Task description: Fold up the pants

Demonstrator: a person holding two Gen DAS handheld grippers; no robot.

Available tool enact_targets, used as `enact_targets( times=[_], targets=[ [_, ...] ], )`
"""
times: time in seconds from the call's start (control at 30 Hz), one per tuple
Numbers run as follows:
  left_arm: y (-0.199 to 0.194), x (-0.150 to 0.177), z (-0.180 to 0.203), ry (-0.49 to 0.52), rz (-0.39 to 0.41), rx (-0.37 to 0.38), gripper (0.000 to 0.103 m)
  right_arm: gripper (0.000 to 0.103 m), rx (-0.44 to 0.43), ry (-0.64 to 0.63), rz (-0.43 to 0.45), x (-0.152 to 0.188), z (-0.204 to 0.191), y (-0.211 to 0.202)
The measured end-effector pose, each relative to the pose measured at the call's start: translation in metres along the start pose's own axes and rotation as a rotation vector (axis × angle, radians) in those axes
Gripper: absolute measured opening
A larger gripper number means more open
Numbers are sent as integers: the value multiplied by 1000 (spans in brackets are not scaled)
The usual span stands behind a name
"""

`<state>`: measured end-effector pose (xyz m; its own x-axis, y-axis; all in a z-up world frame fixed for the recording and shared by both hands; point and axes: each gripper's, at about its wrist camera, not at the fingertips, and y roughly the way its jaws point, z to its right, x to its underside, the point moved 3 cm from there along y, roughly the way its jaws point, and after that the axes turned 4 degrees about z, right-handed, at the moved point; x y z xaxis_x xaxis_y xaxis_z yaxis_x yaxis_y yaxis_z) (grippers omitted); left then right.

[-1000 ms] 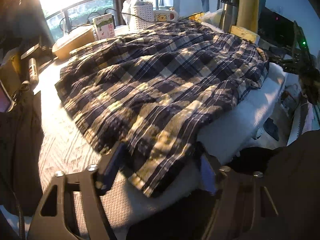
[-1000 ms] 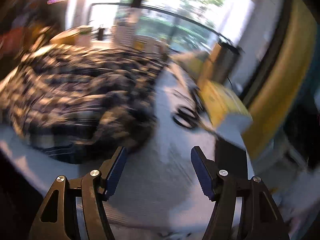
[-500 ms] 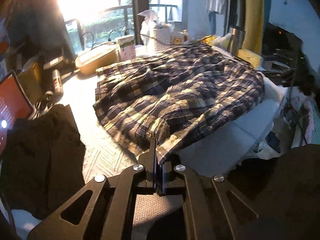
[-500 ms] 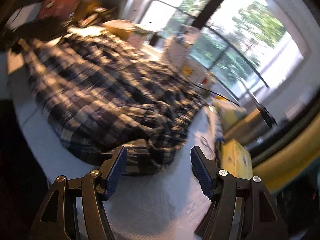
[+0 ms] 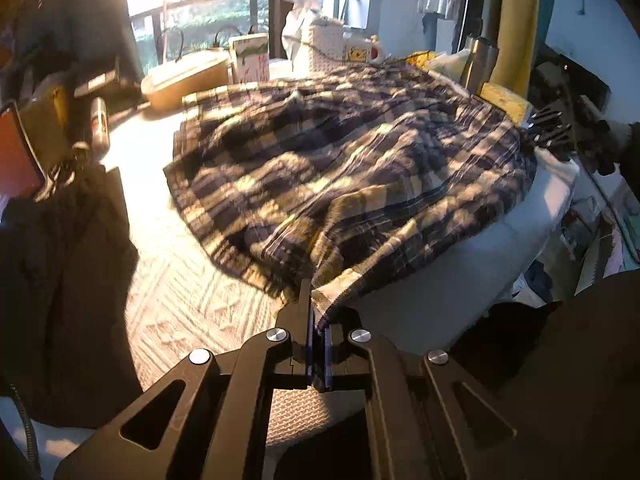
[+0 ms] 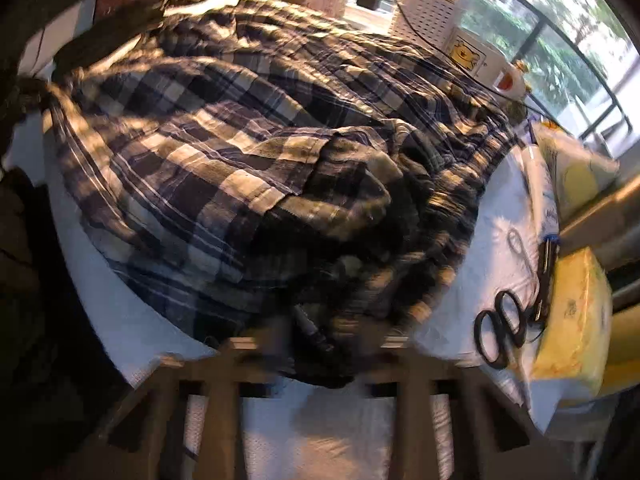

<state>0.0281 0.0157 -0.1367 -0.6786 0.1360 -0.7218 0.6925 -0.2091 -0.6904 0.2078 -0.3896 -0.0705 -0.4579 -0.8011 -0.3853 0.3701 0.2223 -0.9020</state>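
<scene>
Navy and cream plaid pants (image 5: 344, 168) lie rumpled across a white textured table cover (image 5: 188, 300). My left gripper (image 5: 318, 320) is shut on a hem corner of the pants at the near edge. In the right wrist view the pants (image 6: 260, 160) fill the frame. My right gripper (image 6: 320, 344) is blurred by motion, its fingers around a bunched edge of the pants; its jaw state is unclear. The right gripper also shows in the left wrist view (image 5: 548, 128) at the far right edge of the pants.
Black scissors (image 6: 500, 332) and a yellow box (image 6: 572, 312) lie right of the pants. A white basket (image 5: 324, 44), a mug (image 5: 360, 50), a carton (image 5: 250, 58) and a tan tub (image 5: 188, 80) stand at the back. Dark cloth (image 5: 60, 280) lies at left.
My left gripper closed on the pants' hem corner and has pulled it back a little. My right gripper moved in from open beside the pants onto their bunched edge.
</scene>
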Motion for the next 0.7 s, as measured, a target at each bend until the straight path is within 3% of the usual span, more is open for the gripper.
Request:
enact_targets(
  times=[0.07, 0.2, 0.3, 0.47, 0.57, 0.7],
  targets=[
    [1, 3, 0, -1, -6, 3, 2, 10, 1, 63, 50, 2, 3, -11],
    [-14, -1, -6, -14, 20, 12, 2, 9, -28, 304, 238, 15, 23, -48],
    [-29, -8, -10, -23, 54, 17, 2, 9, -87, 456, 351, 30, 30, -65],
    [-29, -6, -11, -8, 36, 11, 2, 9, -146, 579, 412, 54, 21, -55],
    [-23, -1, -1, 38, 0, 24, 2, 13, -78, 586, 375, 70, 7, -41],
    [-16, 3, -4, 34, -31, 22, 2, 21, 81, 497, 368, 74, -17, -54]
  ],
)
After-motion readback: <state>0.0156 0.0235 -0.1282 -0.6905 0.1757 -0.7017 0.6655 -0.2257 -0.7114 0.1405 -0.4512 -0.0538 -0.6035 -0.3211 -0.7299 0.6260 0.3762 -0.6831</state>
